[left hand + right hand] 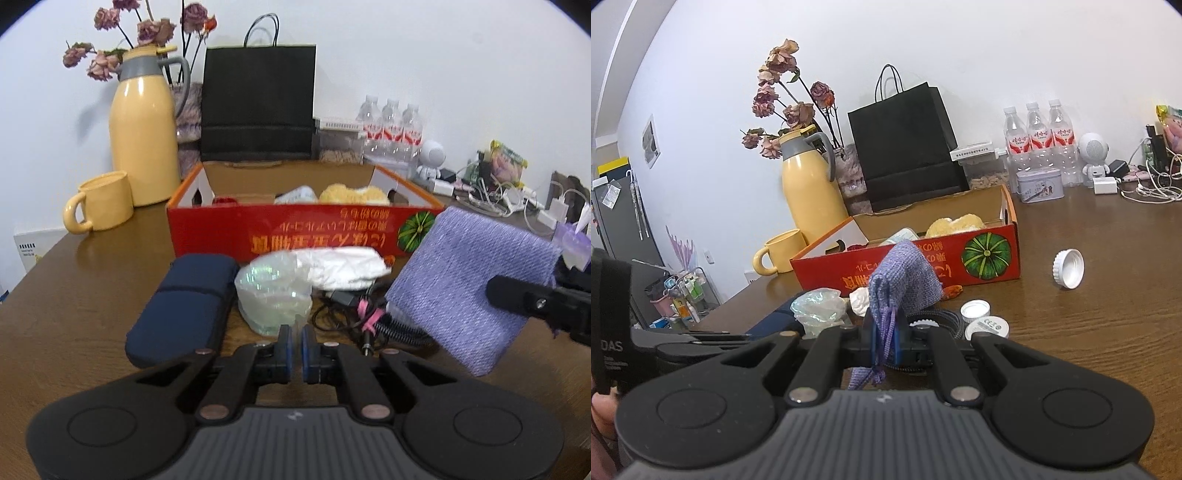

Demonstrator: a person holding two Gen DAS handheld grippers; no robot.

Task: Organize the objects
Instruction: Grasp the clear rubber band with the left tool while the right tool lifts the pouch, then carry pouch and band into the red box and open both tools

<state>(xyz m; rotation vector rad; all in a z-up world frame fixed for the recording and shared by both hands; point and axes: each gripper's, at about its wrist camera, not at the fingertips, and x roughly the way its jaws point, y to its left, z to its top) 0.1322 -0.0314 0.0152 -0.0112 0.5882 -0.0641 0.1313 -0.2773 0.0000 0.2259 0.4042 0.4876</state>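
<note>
Between the right fingers: the right gripper [884,341] is clenched on the purple knitted pouch [905,278] by its gathered mouth, drawstring dangling below the pads; the body hangs clear of the table [1089,332].
Pouch handling: judged soft, light and floppy; it will sag and swing, so the bunched neck is the surest hold.
At the left fingertips: the left gripper [295,341] has its fingers drawn together with only a sliver between; whether they pinch the edge of the crinkled clear plastic bag [273,291] just ahead cannot be told.
Bag handling: judged thin, slippery and easily crushed; a pinch on a fold suits it best.
Left of the left fingers: a navy soft case [184,306] lies alongside.
Right of the left fingers: a black cable with pink tie [364,319], likely to snag.
Beyond the bag: white crumpled paper [340,267].
Farther ahead: the red cardboard box [280,230], open-topped, a probable destination; its near wall must be cleared.
Right of the right fingers: white caps [1067,268].
Farthest: yellow mug [99,206], yellow thermos jug [144,129], black paper bag [258,103].
</note>
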